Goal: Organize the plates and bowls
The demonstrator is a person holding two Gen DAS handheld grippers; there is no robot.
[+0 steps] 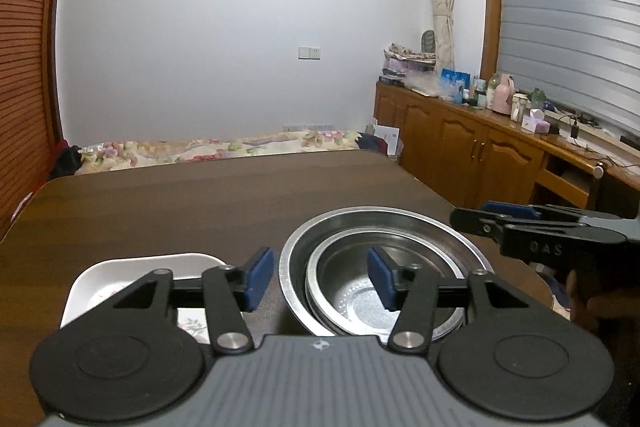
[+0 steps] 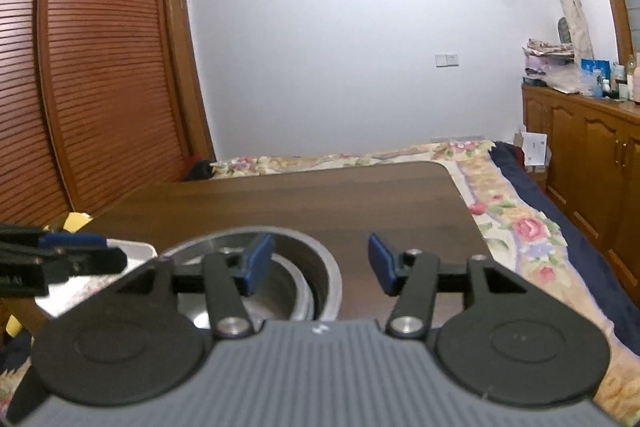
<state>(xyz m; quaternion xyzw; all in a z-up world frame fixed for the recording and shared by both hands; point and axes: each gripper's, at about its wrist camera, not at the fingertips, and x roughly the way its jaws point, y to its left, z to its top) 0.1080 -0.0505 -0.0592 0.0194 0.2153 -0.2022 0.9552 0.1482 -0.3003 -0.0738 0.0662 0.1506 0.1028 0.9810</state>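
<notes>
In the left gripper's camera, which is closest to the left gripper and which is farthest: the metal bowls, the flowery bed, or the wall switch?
From the left gripper:
1. Metal bowls, right under its fingertips on the table.
2. Flowery bed, past the table's far edge.
3. Wall switch, high on the back wall.

Shiny silver bowls point(image 1: 384, 279) are sitting lower centre on the dark brown wood-grain table point(image 1: 200, 211), white floral plate point(image 1: 132, 279) lower left, blue pads point(image 1: 260, 277) on black grippers, flowery bedspread point(image 2: 516, 223) showing at right.
</notes>
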